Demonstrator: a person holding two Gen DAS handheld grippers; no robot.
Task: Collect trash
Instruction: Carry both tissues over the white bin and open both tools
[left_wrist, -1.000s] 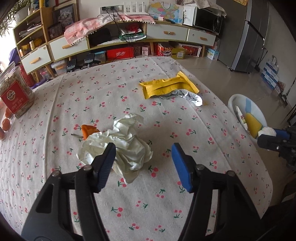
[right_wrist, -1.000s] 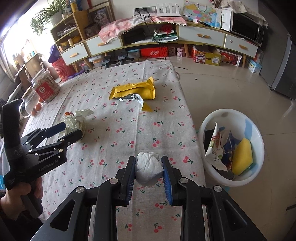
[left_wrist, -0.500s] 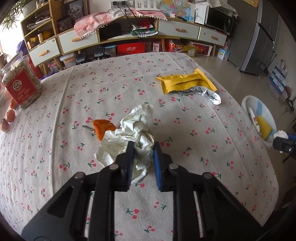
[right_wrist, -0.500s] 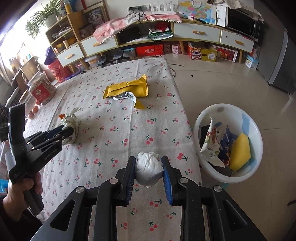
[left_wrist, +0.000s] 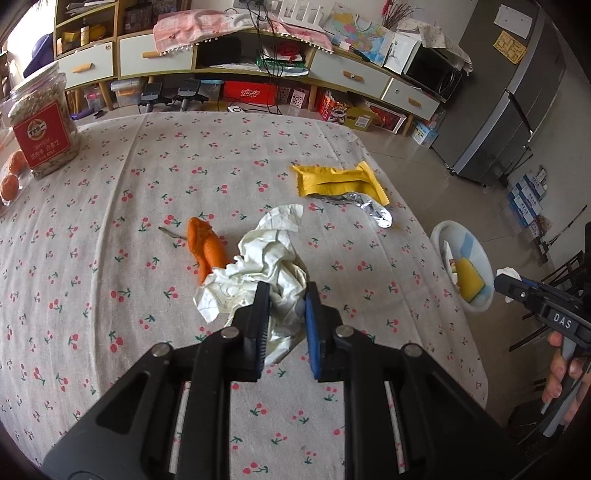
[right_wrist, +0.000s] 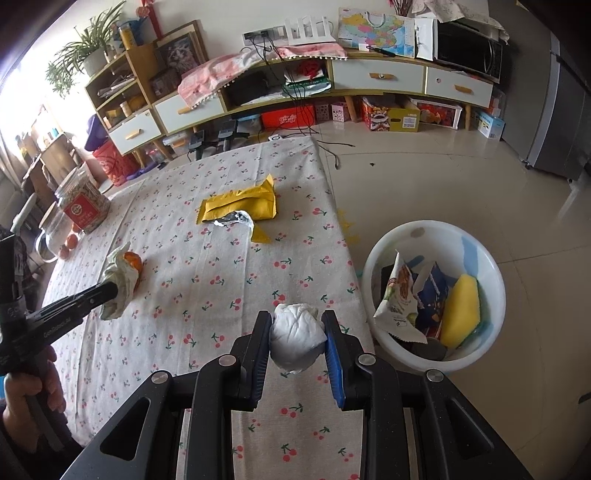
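My left gripper (left_wrist: 285, 301) is shut on a crumpled cream paper wad (left_wrist: 266, 258) just above the cherry-print tablecloth; the same wad (right_wrist: 120, 282) hangs from it in the right wrist view. An orange peel (left_wrist: 205, 245) lies beside the wad on the cloth. My right gripper (right_wrist: 297, 332) is shut on a white crumpled tissue ball (right_wrist: 297, 334) near the table's right edge. A yellow wrapper (left_wrist: 338, 181) and a piece of foil (left_wrist: 369, 208) lie farther back. The white trash basin (right_wrist: 436, 291) stands on the floor to the right, with several wrappers inside.
A jar with a red label (left_wrist: 40, 125) and small oranges (left_wrist: 9, 184) sit at the table's far left. Shelving and drawers (right_wrist: 258, 92) line the far wall. A fridge (left_wrist: 517, 103) stands at the right. A person's hand (right_wrist: 29, 398) holds the left gripper.
My left gripper closed from wide open onto the cream paper wad and lifted it a little, uncovering more of the orange peel. My right gripper, still holding the tissue ball, shifted slightly toward the basin.
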